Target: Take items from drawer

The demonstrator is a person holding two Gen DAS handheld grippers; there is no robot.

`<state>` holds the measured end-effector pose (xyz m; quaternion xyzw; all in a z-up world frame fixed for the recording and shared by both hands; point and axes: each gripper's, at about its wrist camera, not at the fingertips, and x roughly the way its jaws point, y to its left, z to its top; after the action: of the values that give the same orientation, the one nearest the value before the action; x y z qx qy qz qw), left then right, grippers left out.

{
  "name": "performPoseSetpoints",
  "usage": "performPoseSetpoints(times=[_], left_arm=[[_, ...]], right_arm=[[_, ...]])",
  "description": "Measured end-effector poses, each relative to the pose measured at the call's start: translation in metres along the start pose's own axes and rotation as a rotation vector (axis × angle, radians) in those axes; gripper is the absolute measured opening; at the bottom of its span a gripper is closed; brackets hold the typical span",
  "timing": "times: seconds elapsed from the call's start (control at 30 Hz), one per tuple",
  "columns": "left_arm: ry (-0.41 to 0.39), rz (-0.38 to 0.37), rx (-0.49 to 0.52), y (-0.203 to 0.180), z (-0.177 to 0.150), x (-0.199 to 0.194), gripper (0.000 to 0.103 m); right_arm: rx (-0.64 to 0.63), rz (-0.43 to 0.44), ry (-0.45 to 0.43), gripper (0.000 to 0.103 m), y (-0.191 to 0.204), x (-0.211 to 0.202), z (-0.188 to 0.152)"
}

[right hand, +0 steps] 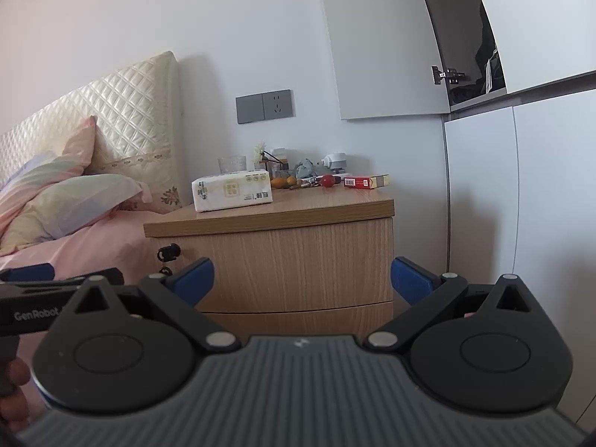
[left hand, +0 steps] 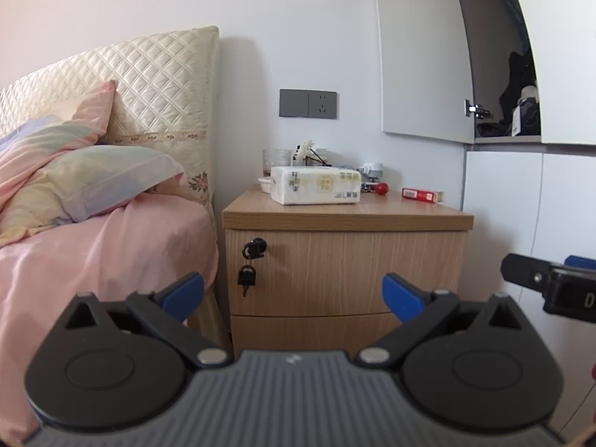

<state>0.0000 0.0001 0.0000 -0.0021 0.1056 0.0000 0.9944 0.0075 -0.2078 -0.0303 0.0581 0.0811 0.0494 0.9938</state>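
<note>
Op: Nearest my lens, the left tool (left hand: 293, 292): blue pads spread wide, nothing between them. The right tool (right hand: 301, 279) reads the same in its own view, wide and empty.

Log: Position of each?

Op: Both are held in the air, facing the wooden nightstand (left hand: 346, 275) and short of touching it. From the left wrist view I see the right tool's black body at the right edge; from the right wrist view the left tool sits at the lower left, with part of a hand (right hand: 15, 383) below it.

Log: The task's thing?

Op: Top drawer (right hand: 294, 260) closed, front flush. A lock with a black key (left hand: 254, 249) sits in its upper left corner and a second key (left hand: 246, 277) hangs below. A lower drawer front (left hand: 313, 331) shows beneath the seam. I cannot see any contents.

Log: On the bench top?

Op: A white tissue pack (left hand: 316, 185) near the front, a clear glass (left hand: 276, 158) behind it, a red ball (left hand: 381, 188) and a red box (left hand: 422, 194) to the right, with small clutter at the back that I cannot make out.

Log: Surroundings?

Op: A bed with pink sheets (left hand: 93, 253) is just beside the nightstand on the left, a grey wall socket (left hand: 308, 103) above, and a white cupboard door (left hand: 421, 56) ajar at the upper right.
</note>
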Motion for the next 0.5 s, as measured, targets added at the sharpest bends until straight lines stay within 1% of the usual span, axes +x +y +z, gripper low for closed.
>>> performPoseSetpoints(times=[0.23, 0.5], left_arm=[[-0.002, 0.004, 0.004, 0.0017, -0.0003, -0.0008, 0.103], [-0.005, 0.004, 0.008, 0.0034, -0.0003, -0.0024, 0.103]], right_arm=[[-0.023, -0.001, -0.001, 0.103, 0.0096, -0.001, -0.002], [-0.001, 0.003, -0.004, 0.103, 0.0004, -0.0039, -0.0017]])
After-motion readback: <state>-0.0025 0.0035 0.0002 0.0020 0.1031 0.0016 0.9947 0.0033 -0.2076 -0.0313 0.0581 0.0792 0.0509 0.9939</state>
